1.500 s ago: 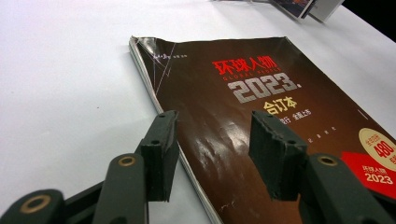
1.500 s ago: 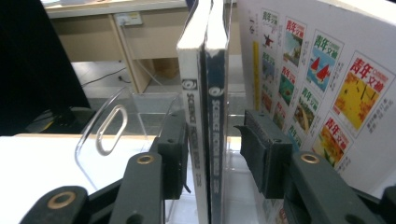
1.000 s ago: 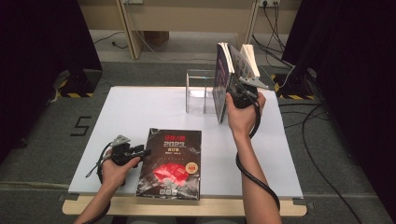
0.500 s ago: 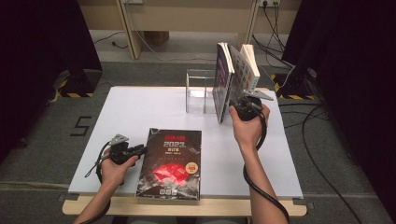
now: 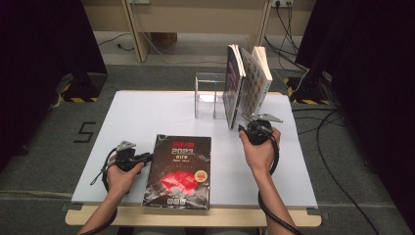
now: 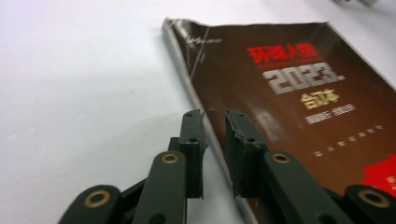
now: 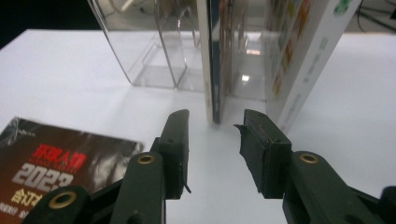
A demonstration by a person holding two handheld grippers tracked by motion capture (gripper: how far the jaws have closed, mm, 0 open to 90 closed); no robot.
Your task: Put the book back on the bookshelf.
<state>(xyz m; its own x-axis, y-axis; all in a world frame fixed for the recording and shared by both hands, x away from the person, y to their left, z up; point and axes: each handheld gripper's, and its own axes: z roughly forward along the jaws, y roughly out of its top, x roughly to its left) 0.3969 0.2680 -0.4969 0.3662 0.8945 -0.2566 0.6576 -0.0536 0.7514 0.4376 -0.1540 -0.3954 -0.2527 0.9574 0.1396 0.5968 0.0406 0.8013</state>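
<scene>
White table, clear acrylic rack holding upright books

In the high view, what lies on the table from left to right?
Left gripper → dark book lying flat → clear acrylic stand → right gripper.

- Dark book: glossy cover, looks film-wrapped, crinkled at the corner.
- Counter: smooth matt white top; light wood edge at the front.
- Stand: clear glossy plastic.
- Tongs: matt black plastic, brass-coloured rivets; pads probably rubber, rough-edged.
- Floor: grey carpet.
</scene>
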